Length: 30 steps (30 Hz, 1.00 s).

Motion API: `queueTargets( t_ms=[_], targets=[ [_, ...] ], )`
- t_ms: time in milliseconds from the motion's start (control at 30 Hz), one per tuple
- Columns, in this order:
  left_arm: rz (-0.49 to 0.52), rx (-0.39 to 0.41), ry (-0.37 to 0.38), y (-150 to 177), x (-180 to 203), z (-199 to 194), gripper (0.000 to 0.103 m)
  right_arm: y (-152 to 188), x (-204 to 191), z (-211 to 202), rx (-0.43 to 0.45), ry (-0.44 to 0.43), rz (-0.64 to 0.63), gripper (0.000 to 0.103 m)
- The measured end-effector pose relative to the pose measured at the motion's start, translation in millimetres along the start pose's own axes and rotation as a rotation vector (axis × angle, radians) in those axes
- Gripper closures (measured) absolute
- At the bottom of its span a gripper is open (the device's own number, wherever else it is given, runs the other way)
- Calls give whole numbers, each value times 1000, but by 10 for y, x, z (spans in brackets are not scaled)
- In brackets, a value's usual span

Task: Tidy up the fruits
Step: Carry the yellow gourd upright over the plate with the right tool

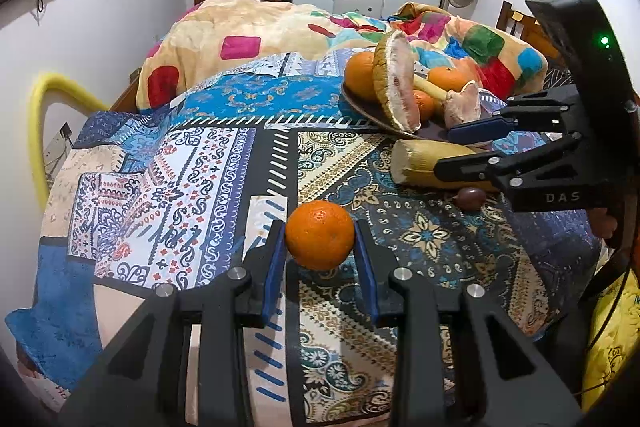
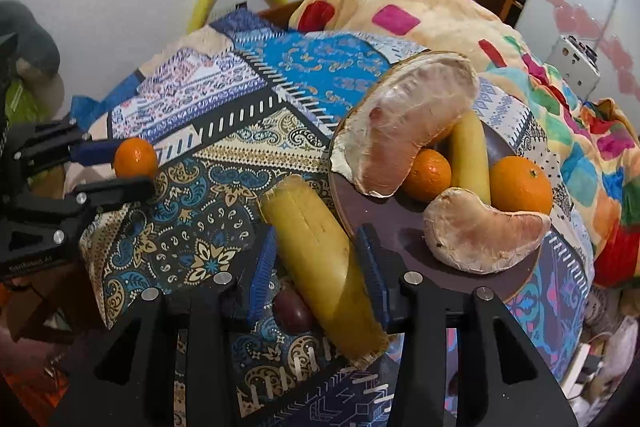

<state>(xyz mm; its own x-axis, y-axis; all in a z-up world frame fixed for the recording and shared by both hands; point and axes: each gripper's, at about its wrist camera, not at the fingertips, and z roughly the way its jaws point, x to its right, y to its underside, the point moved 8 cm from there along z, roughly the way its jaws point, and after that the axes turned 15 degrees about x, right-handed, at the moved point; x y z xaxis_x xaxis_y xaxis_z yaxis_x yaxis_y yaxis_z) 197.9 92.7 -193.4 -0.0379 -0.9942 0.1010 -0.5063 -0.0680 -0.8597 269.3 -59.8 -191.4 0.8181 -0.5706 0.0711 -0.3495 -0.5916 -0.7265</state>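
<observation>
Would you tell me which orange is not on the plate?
The orange between the left gripper fingers; the other oranges lie on the brown plate.

A round table draped in a patchwork paisley cloth (image 1: 208, 163) carries a dark plate (image 2: 400, 227) at its far right, a yellow cane-like stalk (image 2: 316, 247), a small dark purple fruit (image 2: 290, 309) beside it, and, nearer, an orange (image 1: 320, 235).

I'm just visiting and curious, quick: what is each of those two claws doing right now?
Left gripper: shut on the orange.
Right gripper: open, its fingers either side of the yellow stalk piece, not clamped on it.
</observation>
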Motion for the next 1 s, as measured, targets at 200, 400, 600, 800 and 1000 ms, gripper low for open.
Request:
queueTargets(
  t_ms=[200,400,600,800,1000],
  targets=[
    [-20,-7,19,62,-21,87,70,32,-77,29,-77,-12,-70,62],
    [-33,-2,29,61,-29,125,70,10,-157,138,-140,-22,-127,59],
    [-35,0,35,58,-26,134,70,13,-205,219,-140,8,-157,60],
    [-28,0,39,40,16,146,70,7,-171,106,-76,26,-106,63],
    [-31,9,44,-37,75,148,70,9,-50,-175,8,58,-23,65]
  ],
)
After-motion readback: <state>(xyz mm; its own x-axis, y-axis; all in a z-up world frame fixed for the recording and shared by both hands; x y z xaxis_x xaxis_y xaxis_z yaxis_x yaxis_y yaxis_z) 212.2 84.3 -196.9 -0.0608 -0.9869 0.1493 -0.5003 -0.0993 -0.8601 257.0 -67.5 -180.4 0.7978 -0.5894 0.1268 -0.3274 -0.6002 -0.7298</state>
